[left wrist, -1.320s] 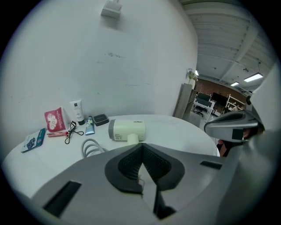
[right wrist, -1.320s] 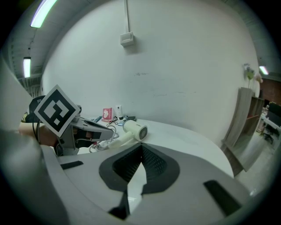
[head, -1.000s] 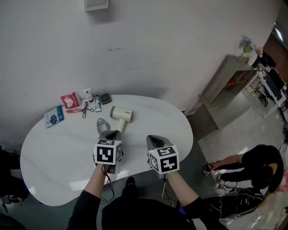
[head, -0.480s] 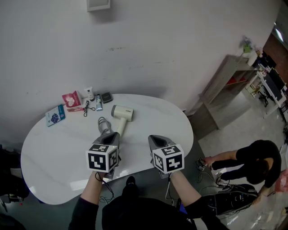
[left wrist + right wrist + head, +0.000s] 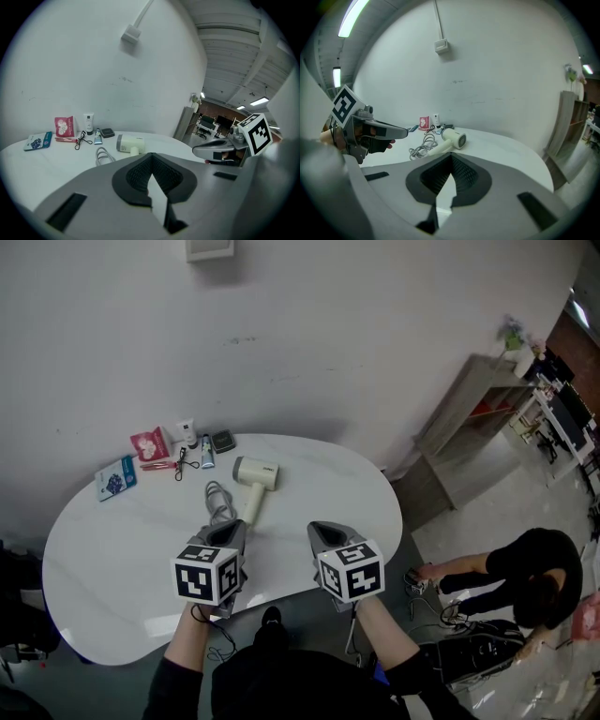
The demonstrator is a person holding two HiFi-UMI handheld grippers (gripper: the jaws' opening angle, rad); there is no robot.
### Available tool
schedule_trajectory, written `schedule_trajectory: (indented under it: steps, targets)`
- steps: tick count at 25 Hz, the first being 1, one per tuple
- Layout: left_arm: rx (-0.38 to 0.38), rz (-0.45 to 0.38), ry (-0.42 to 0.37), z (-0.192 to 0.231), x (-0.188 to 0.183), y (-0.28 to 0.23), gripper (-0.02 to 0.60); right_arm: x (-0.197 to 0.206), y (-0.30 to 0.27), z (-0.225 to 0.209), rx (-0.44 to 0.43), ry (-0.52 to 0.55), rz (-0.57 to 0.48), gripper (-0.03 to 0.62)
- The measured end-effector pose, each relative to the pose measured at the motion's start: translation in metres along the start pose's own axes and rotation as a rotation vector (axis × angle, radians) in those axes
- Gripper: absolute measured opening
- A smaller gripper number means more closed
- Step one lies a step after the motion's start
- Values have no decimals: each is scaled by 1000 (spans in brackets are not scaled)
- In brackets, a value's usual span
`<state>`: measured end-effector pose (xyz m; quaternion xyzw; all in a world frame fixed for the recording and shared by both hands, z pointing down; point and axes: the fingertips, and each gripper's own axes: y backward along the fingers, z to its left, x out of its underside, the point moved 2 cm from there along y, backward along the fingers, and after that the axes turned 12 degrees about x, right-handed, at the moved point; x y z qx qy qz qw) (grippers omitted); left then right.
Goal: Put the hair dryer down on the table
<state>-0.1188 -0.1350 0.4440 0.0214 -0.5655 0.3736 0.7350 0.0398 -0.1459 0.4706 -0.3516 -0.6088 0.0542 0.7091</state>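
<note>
The cream hair dryer (image 5: 253, 476) lies on its side on the white table (image 5: 112, 559), its grey cord (image 5: 216, 500) coiled just to its left. Nothing holds it. My left gripper (image 5: 228, 532) hovers over the table's front part, short of the dryer's handle, shut and empty. My right gripper (image 5: 323, 532) is level with it to the right, also shut and empty. The left gripper view shows the dryer (image 5: 129, 143) beyond the closed jaw tips (image 5: 151, 154). In the right gripper view the dryer (image 5: 452, 138) and cord (image 5: 421, 146) lie ahead of the gripper (image 5: 451, 157).
Small items line the table's back left: a blue pack (image 5: 114, 480), a red pack (image 5: 149, 443), a white tube (image 5: 187, 433), a dark box (image 5: 221, 441). A wooden shelf (image 5: 469, 427) stands at the right. A person in black (image 5: 525, 577) crouches on the floor.
Both grippers have drawn back from the hair dryer toward the table's front edge, the left one farther. The dryer and cord have not moved.
</note>
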Motion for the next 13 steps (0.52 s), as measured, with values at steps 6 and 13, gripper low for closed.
schedule_trajectory:
  steps: [6,13]
  targets:
    - [11,-6,16,3,1,3,9,0,0,2,-11,9,-2,2]
    - [25,-4,28,5,4,7,9,0,-1,6,-25,11,-4,2]
